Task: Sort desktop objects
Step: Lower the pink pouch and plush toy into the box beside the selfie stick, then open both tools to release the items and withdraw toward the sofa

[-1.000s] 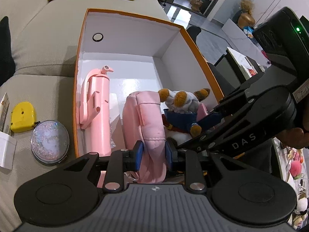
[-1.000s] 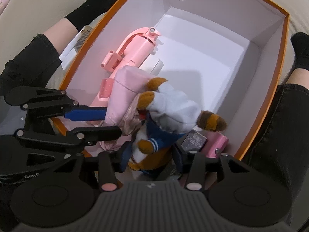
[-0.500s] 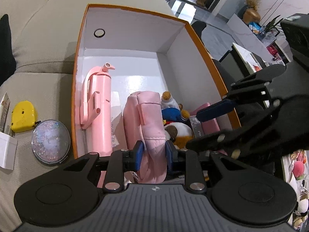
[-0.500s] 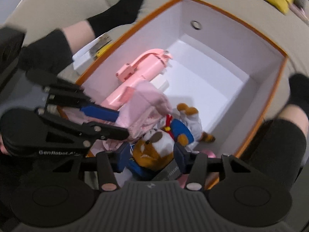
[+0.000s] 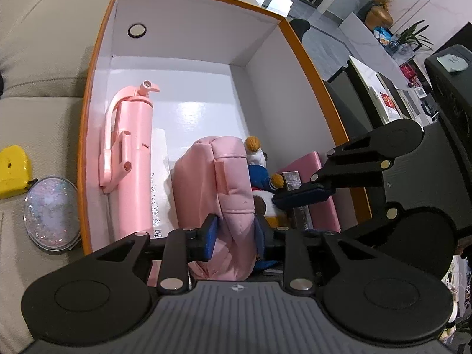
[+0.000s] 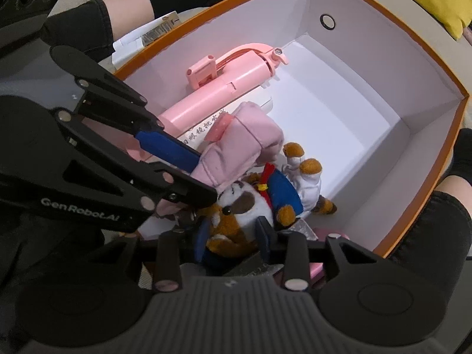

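Observation:
An orange box with white walls [image 5: 191, 38] [image 6: 368, 59] sits on a beige sofa. My left gripper [image 5: 234, 230] [image 6: 203, 174] is shut on a pink padded pouch [image 5: 218, 177] [image 6: 244, 138] that stands on edge inside the box; its jaws are easing open. My right gripper [image 6: 233, 236] [image 5: 295, 188] has a brown and white plush toy in blue clothes [image 6: 250, 203] [image 5: 259, 174] between its pads, low in the box beside the pouch. Those jaws are closing on the toy's head.
A pink tube with a handle [image 5: 132, 159] [image 6: 224, 82] lies along the box's left wall. A pink case [image 5: 318, 206] and a small silver item [image 5: 292, 178] lie at the right. A yellow tape measure [image 5: 13, 171] and a glitter compact [image 5: 50, 215] lie outside. A person's legs [image 6: 427, 236] flank the box.
The right gripper has rolled and brought the plush toy down into the box beside the pouch. The left gripper and pouch have sunk a little lower into the box.

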The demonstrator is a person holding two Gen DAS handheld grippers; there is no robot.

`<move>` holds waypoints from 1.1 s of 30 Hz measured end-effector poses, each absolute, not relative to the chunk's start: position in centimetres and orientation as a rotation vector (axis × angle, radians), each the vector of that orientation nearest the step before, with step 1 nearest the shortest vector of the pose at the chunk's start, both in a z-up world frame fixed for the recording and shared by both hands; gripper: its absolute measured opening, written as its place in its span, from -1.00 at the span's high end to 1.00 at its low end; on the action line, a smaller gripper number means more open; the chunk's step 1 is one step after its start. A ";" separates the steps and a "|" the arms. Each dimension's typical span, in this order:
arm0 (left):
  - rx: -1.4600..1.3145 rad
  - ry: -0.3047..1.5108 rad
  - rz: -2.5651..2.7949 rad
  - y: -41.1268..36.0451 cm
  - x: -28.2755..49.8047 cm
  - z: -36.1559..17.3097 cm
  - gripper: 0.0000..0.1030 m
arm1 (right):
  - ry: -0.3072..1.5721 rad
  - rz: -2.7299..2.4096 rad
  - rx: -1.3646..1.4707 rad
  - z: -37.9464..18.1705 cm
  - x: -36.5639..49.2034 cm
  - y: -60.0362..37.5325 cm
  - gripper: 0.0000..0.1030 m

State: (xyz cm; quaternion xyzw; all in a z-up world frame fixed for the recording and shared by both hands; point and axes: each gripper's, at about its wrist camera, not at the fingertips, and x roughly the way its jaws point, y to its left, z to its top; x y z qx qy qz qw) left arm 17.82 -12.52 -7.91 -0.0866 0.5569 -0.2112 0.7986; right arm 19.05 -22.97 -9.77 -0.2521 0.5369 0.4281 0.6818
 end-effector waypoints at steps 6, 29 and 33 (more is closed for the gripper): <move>-0.152 1.161 -0.441 -12.3 16.7 -7.1 0.30 | 1.190 0.950 -0.533 -8.5 18.0 -23.3 0.15; -0.194 0.851 -0.420 -7.7 10.6 -0.8 -0.01 | 0.951 0.807 -0.360 -2.7 14.4 -25.1 -0.16; -0.190 0.787 -0.363 -6.1 9.7 0.4 -0.01 | 0.854 0.853 -0.331 -1.4 13.6 -23.0 -0.20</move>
